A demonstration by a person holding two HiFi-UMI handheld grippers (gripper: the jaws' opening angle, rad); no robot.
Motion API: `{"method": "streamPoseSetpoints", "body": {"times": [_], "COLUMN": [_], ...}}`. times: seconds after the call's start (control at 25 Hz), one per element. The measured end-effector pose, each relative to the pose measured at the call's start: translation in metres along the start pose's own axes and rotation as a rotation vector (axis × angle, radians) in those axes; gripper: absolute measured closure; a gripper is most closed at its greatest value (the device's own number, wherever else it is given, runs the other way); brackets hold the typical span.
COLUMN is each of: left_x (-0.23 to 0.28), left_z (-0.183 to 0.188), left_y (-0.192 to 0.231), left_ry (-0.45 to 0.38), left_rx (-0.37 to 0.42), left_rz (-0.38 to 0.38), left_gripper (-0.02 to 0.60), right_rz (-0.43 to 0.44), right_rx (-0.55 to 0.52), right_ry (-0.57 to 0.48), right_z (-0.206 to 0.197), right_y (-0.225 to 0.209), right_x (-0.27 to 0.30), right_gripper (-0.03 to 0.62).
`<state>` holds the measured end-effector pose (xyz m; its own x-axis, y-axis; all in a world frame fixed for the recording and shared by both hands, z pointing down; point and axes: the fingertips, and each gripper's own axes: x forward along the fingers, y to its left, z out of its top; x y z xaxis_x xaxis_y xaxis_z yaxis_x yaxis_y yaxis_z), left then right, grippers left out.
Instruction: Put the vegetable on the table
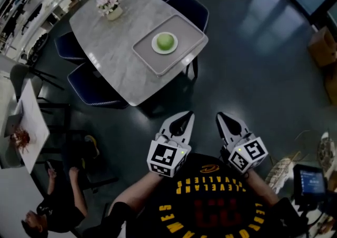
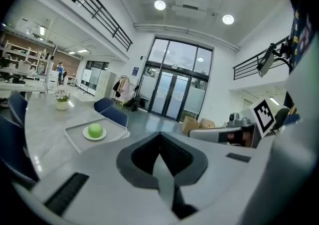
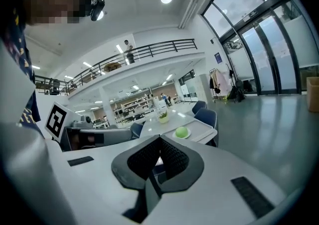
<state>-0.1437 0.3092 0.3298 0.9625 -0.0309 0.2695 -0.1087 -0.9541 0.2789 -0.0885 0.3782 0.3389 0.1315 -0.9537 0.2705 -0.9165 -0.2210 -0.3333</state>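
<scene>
A round green vegetable (image 1: 165, 41) lies on a white plate (image 1: 156, 46) in a grey tray (image 1: 185, 30), near the end of the grey marble table (image 1: 105, 47) closest to me. Both grippers hang over the dark floor, well short of the table. My left gripper (image 1: 181, 118) and right gripper (image 1: 227, 120) are side by side, jaws shut and empty, both pointing toward the table. In the left gripper view the vegetable (image 2: 95, 130) shows far off, left of the shut jaw tips (image 2: 160, 135). The right gripper view has the vegetable (image 3: 181, 132) just right of its tips (image 3: 159, 140).
A flower pot (image 1: 109, 6) stands at the table's far end. Dark blue chairs (image 1: 190, 8) ring the table. A white table (image 1: 32, 121) and a seated person (image 1: 55, 205) are at the left. Cardboard boxes (image 1: 322, 46) stand at the right.
</scene>
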Motion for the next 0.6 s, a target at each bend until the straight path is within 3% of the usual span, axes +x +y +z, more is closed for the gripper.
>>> {"method": "streamPoseSetpoints", "body": {"times": [0.2, 0.6], "left_x": [0.034, 0.082], "left_z": [0.039, 0.037], "left_y": [0.063, 0.122], "left_ry": [-0.033, 0.001], "left_rx": [0.006, -0.053], "left_rz": [-0.012, 0.062], "left_gripper": [0.580, 0.580], "right_rz": [-0.028, 0.024], "right_rx": [-0.008, 0.008], "right_ry": [-0.025, 0.024], "right_z": [0.034, 0.036], "right_y": [-0.016, -0.053], "right_x": [0.067, 0.136], "right_gripper": [0.589, 0.589]}}
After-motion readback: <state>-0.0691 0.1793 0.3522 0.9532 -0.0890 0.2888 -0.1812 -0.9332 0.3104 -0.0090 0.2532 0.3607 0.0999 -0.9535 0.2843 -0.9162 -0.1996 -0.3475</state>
